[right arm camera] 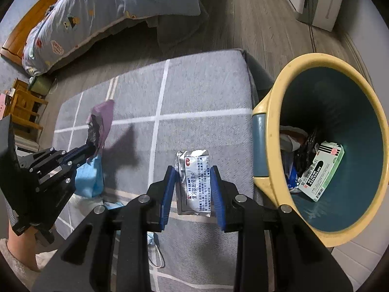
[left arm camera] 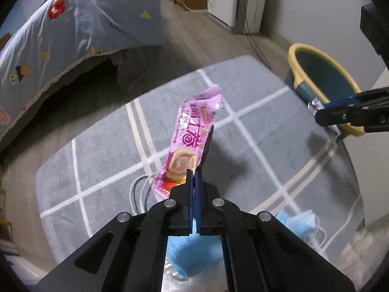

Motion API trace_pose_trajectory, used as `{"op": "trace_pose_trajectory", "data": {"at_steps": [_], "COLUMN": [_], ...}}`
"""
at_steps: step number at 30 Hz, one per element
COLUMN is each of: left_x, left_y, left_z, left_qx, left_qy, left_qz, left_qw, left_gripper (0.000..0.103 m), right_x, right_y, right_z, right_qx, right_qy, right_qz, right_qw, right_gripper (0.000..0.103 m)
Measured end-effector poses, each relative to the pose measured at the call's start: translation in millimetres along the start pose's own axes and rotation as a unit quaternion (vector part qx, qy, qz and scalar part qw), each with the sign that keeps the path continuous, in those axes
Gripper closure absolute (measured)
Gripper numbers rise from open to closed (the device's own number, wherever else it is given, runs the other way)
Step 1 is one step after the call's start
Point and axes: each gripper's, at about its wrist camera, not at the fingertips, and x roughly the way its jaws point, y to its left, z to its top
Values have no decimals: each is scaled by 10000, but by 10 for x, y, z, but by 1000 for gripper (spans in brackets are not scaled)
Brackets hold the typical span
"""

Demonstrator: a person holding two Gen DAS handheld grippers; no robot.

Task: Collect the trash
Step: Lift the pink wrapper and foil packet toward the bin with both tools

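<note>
Left to right across the scene.

Bed (left arm camera: 73, 24) with a patterned quilt is sitting far left, clear of the work.

Left tool (left arm camera: 193, 172) is clenching the lower end of a pink snack wrapper (left arm camera: 192, 131); its 2 pads are pressed together on the film and the rest of the wrapper is standing up free above the grey checked rug (left arm camera: 255, 126). Blue face masks (left arm camera: 299, 221) and a white cord are lying on the rug beneath this tool, not yet collected.

Right tool (right arm camera: 193, 170) is gripping a silver medicine sachet (right arm camera: 193, 182) by its 2 long edges, the blue pads touching both sides. The sachet is hanging over the rug, just beside the bin, not above its opening.

Yellow-rimmed bin (right arm camera: 267, 112) is standing far right at the rug's edge, already holding a green-and-white medicine box (right arm camera: 321, 172) and other scraps.

Risks, judged from here:
1. Sachet is being held edge-on; thin foil may buckle and slide out before it is over the opening. Cause: little pad contact.
2. A release from the present spot would be dropping it onto the rug or the rim.
3. Wrapper is being pinched at 1 end only; the free length may catch the rim or the right tool when both converge on the bin.
4. Bin looks light; a knock on the rim could be tipping it.
</note>
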Motion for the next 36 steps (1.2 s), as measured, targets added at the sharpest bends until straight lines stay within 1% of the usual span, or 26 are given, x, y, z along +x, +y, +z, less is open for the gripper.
{"op": "trace_pose_trajectory", "data": {"at_steps": [4, 9, 11, 14, 15, 17, 19, 20, 21, 22, 24, 27, 30, 32, 33, 34, 36], "left_x": [-139, -270, -252, -171, -136, -29, 64, 99, 132, 173, 255, 422, 530, 539, 530, 516, 475], "left_y": [-70, -220, -259, -258, -266, -331, -385, -400, -404, -400, -384, -373, -393, -404, -392, -388, -395], "left_z": [107, 258, 288, 284, 274, 259, 247, 237, 233, 227, 218, 180, 145, 138, 147, 154, 167], "left_qx": [-110, -13, -13, -155, -155, -56, 50, 75, 70, 31, -60, -184, -111, -127, -172, -169, -135], "left_qy": [-241, -470, -430, -303, -272, -145, -49, -22, 0, 39, 155, 416, 589, 579, 569, 544, 472], "left_qz": [-152, -219, -111, -173, -193, -131, -27, 5, 1, -22, -15, -41, 0, -40, -123, -104, -132], "left_qw": [9995, 9987, 9990, 9993, 9993, 9998, 10000, 10000, 10000, 10000, 9999, 9990, 9982, 9982, 9982, 9983, 9987], "left_gripper": [101, 101, 101, 101, 99, 91, 69, 64, 53, 46, 39, 38, 38, 47, 61, 68, 73], "right_x": [-116, -222, -234, -241, -249, -260, -249, -241, -235, -228, -229, -224, -219, -224, -226, -227, -233], "right_y": [-44, -177, -238, -313, -329, -365, -409, -422, -436, -454, -479, -525, -551, -585, -598, -616, -641], "right_z": [38, 42, 34, 23, 20, 19, 14, 11, 12, 13, 17, 26, 37, 48, 52, 55, 61], "right_qx": [48, 158, 210, 281, 294, 318, 350, 353, 347, 338, 347, 378, 365, 391, 408, 431, 460], "right_qy": [-177, -304, -304, -316, -328, -348, -332, -316, -299, -281, -280, -274, -262, -279, -282, -285, -293], "right_qz": [32, 17, 24, 45, 53, 60, 82, 88, 90, 96, 106, 167, 191, 201, 203, 207, 218], "right_qw": [9998, 9994, 9993, 9991, 9990, 9989, 9988, 9988, 9989, 9990, 9990, 9988, 9988, 9986, 9986, 9985, 9983], "right_gripper": [74, 74, 74, 74, 74, 74, 74, 74, 74, 74, 74, 74, 74, 74, 74, 74, 74]}}
